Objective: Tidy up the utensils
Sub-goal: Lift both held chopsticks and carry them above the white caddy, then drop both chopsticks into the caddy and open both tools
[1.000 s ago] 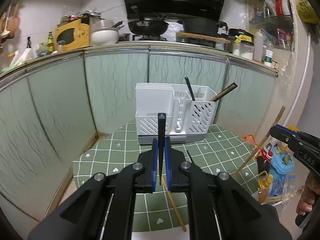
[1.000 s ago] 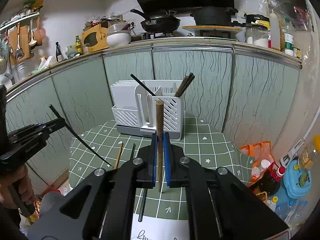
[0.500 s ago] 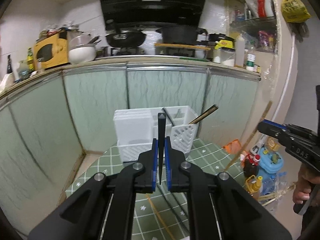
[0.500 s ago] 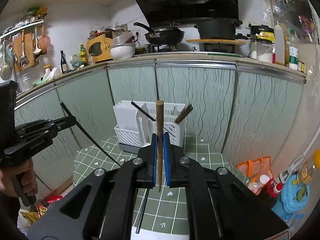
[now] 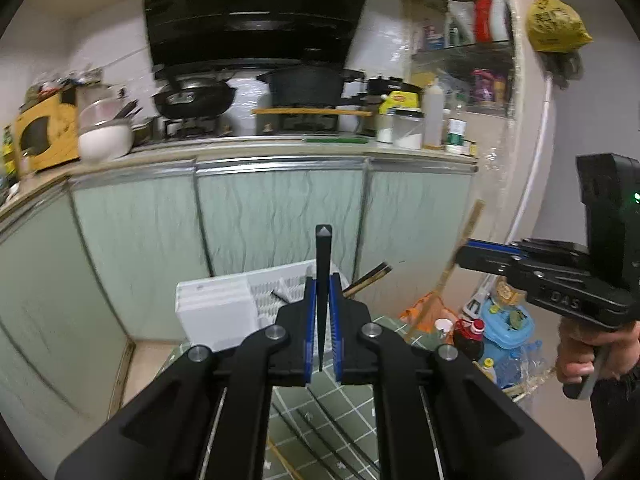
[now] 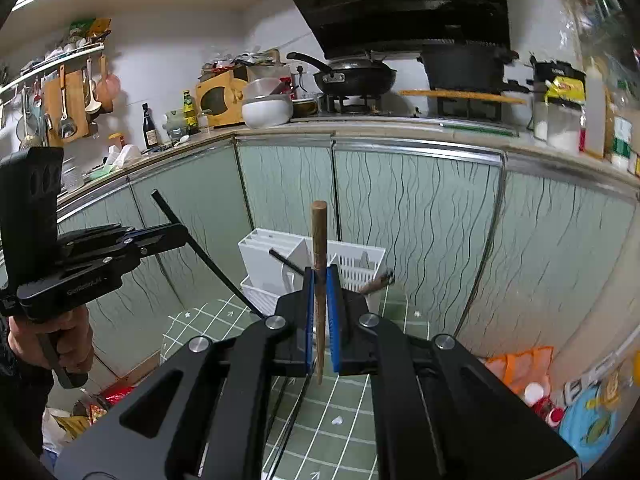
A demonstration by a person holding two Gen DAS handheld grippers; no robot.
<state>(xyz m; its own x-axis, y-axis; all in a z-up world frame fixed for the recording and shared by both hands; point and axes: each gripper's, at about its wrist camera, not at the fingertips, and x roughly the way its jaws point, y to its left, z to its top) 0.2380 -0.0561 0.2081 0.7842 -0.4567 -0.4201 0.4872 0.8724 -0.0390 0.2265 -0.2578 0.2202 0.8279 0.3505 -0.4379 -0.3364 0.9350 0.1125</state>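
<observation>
My left gripper [image 5: 322, 280] is shut on a black chopstick [image 5: 323, 256] that stands upright between the blue pads. It also shows in the right wrist view [image 6: 176, 236] with the black chopstick [image 6: 208, 256] slanting through it. My right gripper [image 6: 320, 274] is shut on a brown wooden chopstick [image 6: 319, 240], upright. It shows at the right of the left wrist view [image 5: 466, 256] holding the wooden chopstick [image 5: 460, 248]. A white utensil rack [image 5: 224, 312] [image 6: 280, 256] stands on the green tiled table [image 6: 344, 412], below both grippers, holding a black and a brown chopstick.
Loose chopsticks lie on the table [image 5: 320, 440] under the grippers. Pale green cabinet doors [image 6: 400, 216] stand behind the rack. The counter above holds a wok [image 6: 352, 76], pot and bowl. Bottles and a blue toy [image 5: 504, 324] sit on the floor at right.
Both grippers have risen and pulled back from the table, each still holding its chopstick. The rack now sits lower and smaller in both views.
</observation>
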